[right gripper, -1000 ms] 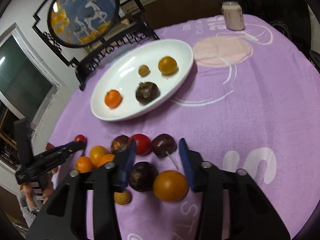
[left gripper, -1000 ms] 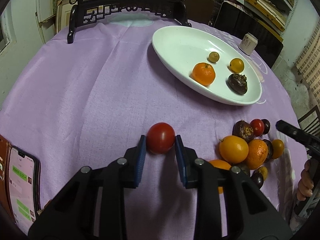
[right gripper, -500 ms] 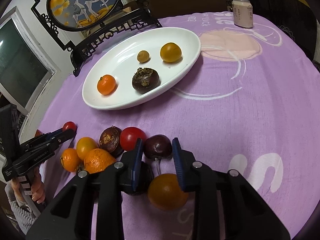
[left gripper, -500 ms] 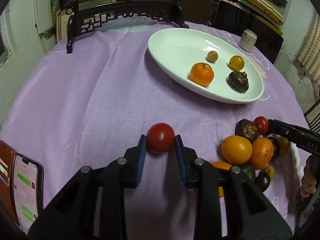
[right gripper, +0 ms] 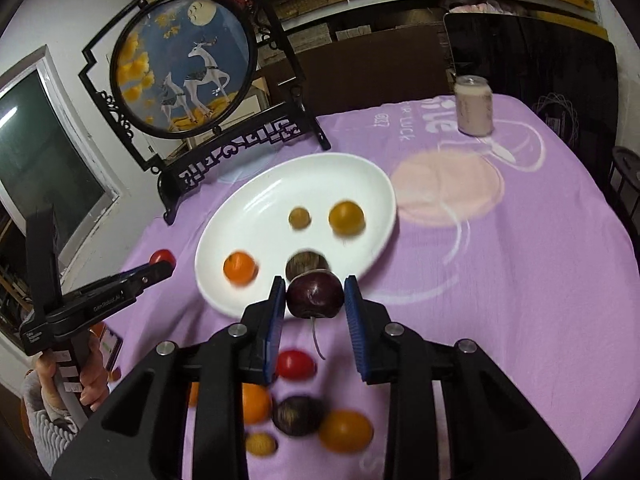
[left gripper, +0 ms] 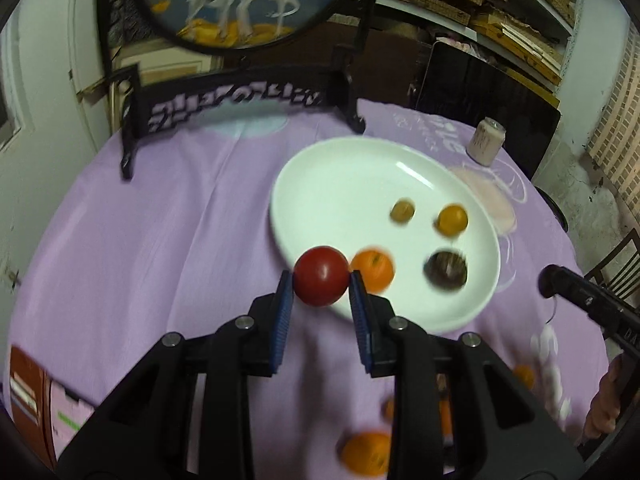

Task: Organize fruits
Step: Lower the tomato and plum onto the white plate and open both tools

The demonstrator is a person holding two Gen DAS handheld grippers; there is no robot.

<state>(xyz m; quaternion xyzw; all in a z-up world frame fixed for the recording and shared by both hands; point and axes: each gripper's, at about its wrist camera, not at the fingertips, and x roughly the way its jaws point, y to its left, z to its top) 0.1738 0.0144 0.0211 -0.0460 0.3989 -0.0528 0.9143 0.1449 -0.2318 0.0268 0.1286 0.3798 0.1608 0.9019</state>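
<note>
My left gripper (left gripper: 321,276) is shut on a red tomato (left gripper: 321,275) and holds it in the air at the near rim of the white oval plate (left gripper: 332,184). My right gripper (right gripper: 315,295) is shut on a dark purple fruit (right gripper: 315,295) with a thin stalk, lifted near the plate's (right gripper: 320,176) front rim. The plate holds an orange mandarin (left gripper: 374,270), a yellow fruit (left gripper: 452,219), a small olive-brown fruit (left gripper: 402,211) and a dark wrinkled fruit (left gripper: 445,270). Several loose fruits (right gripper: 296,412) lie on the purple cloth below my right gripper.
A black stand with a round deer picture (right gripper: 182,60) stands behind the plate. A pale can (right gripper: 475,106) stands at the far right. A phone and a brown wallet (left gripper: 28,400) lie at the near left edge. The table is round with a purple cloth (left gripper: 160,240).
Both grippers have lifted off the cloth and moved toward the plate. The right gripper closed on the dark purple fruit and raised it; the left still holds the tomato.
</note>
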